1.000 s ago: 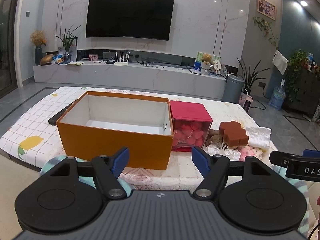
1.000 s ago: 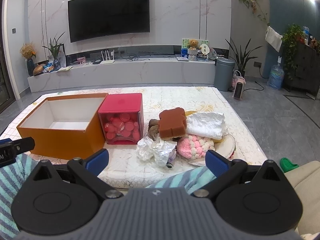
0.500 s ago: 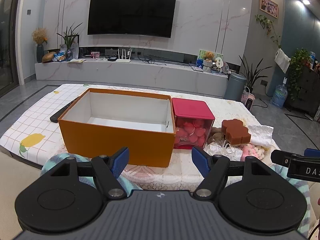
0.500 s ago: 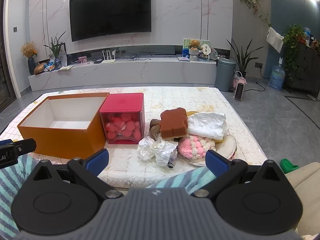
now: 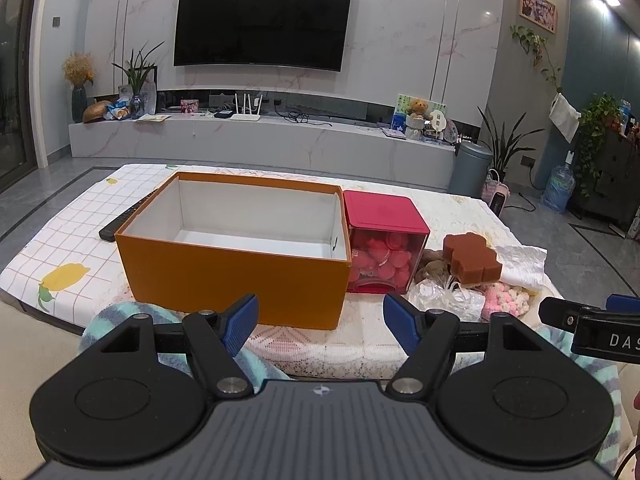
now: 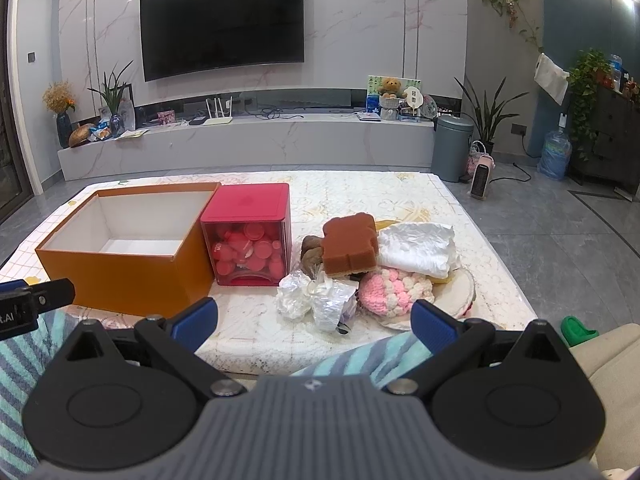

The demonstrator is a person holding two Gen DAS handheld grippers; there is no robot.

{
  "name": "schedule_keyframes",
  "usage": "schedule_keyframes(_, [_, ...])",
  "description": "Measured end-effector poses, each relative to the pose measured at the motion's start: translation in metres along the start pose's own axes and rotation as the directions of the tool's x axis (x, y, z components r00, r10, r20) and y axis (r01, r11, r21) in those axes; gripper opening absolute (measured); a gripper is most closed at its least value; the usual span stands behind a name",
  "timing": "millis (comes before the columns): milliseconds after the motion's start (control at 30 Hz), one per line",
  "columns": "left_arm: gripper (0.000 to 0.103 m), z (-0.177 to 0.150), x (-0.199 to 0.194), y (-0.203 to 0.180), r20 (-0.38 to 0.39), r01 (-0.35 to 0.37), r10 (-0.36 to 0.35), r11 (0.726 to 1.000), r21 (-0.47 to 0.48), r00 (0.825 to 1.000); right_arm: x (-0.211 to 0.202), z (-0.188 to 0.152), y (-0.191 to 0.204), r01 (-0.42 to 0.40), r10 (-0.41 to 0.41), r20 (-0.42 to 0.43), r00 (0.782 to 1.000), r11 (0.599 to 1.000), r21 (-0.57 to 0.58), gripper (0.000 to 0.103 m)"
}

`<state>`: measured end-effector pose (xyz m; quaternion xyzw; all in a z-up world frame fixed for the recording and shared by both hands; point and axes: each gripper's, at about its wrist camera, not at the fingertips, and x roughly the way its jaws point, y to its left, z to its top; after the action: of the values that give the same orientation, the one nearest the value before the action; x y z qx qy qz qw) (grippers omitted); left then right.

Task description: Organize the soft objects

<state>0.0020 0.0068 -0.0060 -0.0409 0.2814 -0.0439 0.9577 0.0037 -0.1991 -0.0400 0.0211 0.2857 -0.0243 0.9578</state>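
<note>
A: Grippers?
B: Left gripper (image 5: pixel 319 322) has its blue pads wide apart w/ nothing btwn them. It hangs short of the table's near edge, in front of the orange box (image 5: pixel 236 268). Right gripper (image 6: pixel 314 320) is spread even wider, also holding nothing, off the table edge facing the pile.

A: Box?
B: Open top, white inside, no contents visible. It sits on the left half of the table (image 6: pixel 496 256), on a patterned cloth. A black remote (image 5: pixel 124 222) lies just beside its far-left side.

A: And the soft stuff?
B: All heaped on the right. Brown sponge (image 6: pixel 350 244), bear-ish shape, rests on top of the pile. White folded cloth (image 6: pixel 418 250) is touching it on the right. Pink-and-white knit piece (image 6: pixel 394 286) lies in front of those, on a pale round plate (image 6: pixel 466 290). Crinkly clear plastic bundle (image 6: pixel 318 298) sits nearest the front-left of the heap. A brown plush item (image 6: pixel 310 256) is tucked behind the sponge, mostly hidden.

A: Anything btwn box and pile?
B: Red-lidded clear bin (image 6: pixel 250 240) full of red caps, touching or just beside the box's right wall; can't tell which.

A: Bkgd?
B: Wall TV (image 6: pixel 222 24) above a marble console.
</note>
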Motion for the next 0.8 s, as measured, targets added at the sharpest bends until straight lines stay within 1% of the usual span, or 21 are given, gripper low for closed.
schedule_keyframes(800, [0.084, -0.0025, 0.0010, -0.0032, -0.010, 0.001, -0.001, 1.000, 0.008, 1.000, 0.0031, -0.0054, 0.0033, -0.016, 0.016, -0.007, 1.000, 1.000, -0.003, 0.101])
